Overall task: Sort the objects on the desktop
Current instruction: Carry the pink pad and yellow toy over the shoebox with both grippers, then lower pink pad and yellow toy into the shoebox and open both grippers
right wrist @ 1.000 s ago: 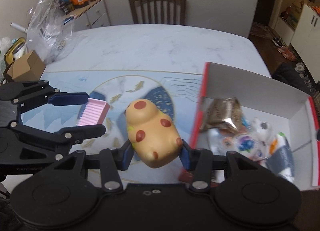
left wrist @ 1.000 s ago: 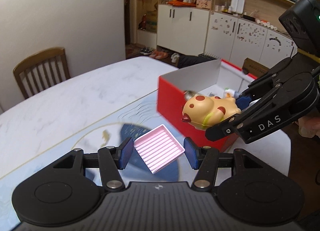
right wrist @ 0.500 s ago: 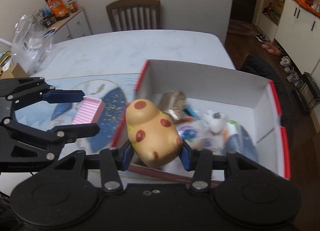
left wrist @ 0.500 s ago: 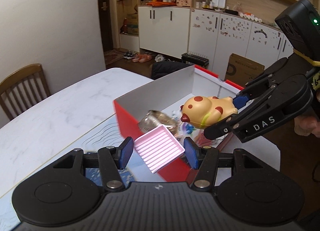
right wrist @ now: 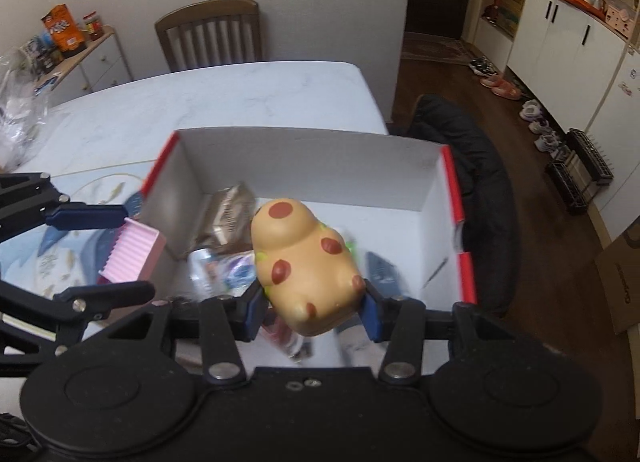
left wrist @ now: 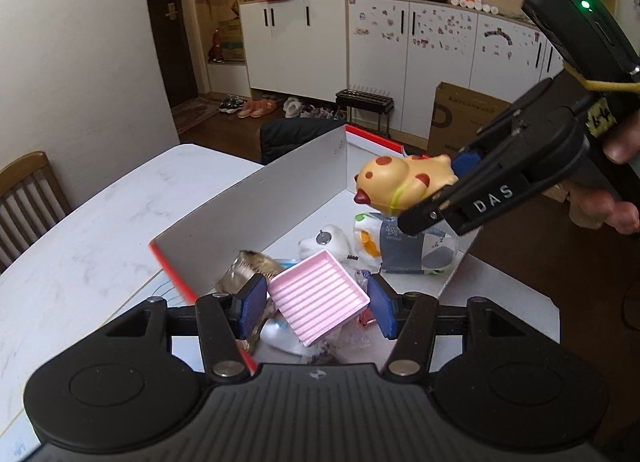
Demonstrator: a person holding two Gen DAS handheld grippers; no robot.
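My left gripper (left wrist: 318,312) is shut on a pink ribbed tray (left wrist: 318,298), which it holds tilted above the near-left end of a red box with white inside walls (left wrist: 260,214). My right gripper (right wrist: 312,308) is shut on a yellow squishy toy with red spots (right wrist: 306,266) and hangs over the inside of the box (right wrist: 312,170). In the left wrist view the right gripper (left wrist: 434,190) comes in from the right with the toy (left wrist: 400,186) above the box's far half. In the right wrist view the left gripper (right wrist: 136,252) and the tray (right wrist: 132,254) are at the box's left wall.
The box holds several items: a shiny snack bag (left wrist: 250,268), a white toy (left wrist: 330,242), packets (left wrist: 416,252). It stands at the corner of a white marble table (right wrist: 240,94) on a blue patterned mat (right wrist: 60,262). A wooden chair (right wrist: 210,36) is behind and a dark padded seat (right wrist: 476,166) to the right.
Both grippers have carried their objects sideways from above the mat to above the box. The box now fills the middle of both views. Both grips are unchanged.
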